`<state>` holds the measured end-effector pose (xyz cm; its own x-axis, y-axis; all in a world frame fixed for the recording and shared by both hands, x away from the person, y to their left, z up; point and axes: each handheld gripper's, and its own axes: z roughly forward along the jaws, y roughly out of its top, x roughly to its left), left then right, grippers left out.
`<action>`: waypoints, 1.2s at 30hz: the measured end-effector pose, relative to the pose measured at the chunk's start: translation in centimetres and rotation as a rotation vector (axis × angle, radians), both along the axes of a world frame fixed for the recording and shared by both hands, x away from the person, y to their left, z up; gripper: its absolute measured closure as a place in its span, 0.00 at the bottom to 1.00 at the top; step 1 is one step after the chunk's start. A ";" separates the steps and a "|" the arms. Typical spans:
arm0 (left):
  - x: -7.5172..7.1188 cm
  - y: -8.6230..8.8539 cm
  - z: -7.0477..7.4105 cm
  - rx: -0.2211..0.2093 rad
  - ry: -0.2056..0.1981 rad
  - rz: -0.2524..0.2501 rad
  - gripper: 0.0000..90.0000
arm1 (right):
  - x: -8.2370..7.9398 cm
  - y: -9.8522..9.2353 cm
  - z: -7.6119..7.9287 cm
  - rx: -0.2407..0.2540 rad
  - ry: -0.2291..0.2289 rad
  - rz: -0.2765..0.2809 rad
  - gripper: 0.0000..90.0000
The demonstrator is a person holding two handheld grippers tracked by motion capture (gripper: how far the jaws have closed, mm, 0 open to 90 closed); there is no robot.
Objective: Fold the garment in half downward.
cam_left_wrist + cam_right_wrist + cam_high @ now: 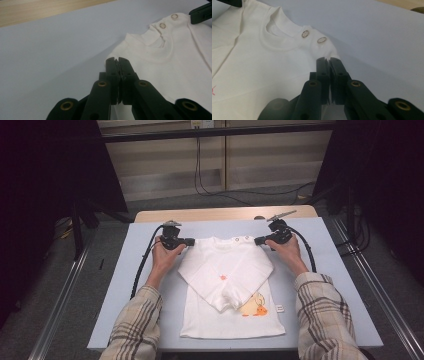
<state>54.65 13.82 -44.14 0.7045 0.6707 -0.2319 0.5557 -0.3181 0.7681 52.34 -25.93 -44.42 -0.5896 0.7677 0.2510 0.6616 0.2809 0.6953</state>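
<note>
High view: a white shirt (227,285) lies flat on a pale blue mat (125,285), front up, both sleeves folded across the chest so they cross above an orange print near the hem. The neck points away from the person, with two snaps (245,239) on one shoulder.

The left gripper (189,241) sits at the shirt's left shoulder corner, the right gripper (258,240) at the right shoulder corner, each held by a hand in a plaid sleeve (137,325). Cables (142,265) trail from both back toward the person.

In the left gripper view, the black jaws are pressed together, pinching the edge of the shoulder fabric (140,56); the collar and snaps (162,25) lie beyond, and the other gripper's tip shows at the top right corner.

In the right gripper view, the jaws are likewise pressed together on the shoulder corner just below the two snaps (321,40), with a sliver of cloth caught between the pads.

The mat covers a wooden table (220,213), whose far edge shows bare. Beyond it is grey floor, with metal rails (60,300) along both sides.
</note>
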 end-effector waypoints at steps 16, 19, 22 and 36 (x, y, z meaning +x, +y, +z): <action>-1.4 0.9 1.7 -0.058 -0.054 0.005 0.98 | -0.8 -0.3 1.9 0.072 -0.064 -0.008 0.96; -1.7 1.0 2.0 -0.071 -0.066 0.010 0.98 | -1.1 -0.4 2.3 0.081 -0.077 -0.007 0.96; -2.0 1.1 2.4 -0.082 -0.078 0.016 0.98 | -1.4 -0.5 2.9 0.092 -0.091 -0.008 0.96; -3.5 1.3 4.0 -0.131 -0.119 0.001 0.98 | -2.5 -0.6 4.9 0.111 -0.139 0.001 0.96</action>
<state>51.12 15.09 -40.12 0.7319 0.6406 -0.2324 0.4583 -0.2103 0.8635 49.83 -26.50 -39.48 -0.6256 0.7390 0.2501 0.5565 0.1979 0.8069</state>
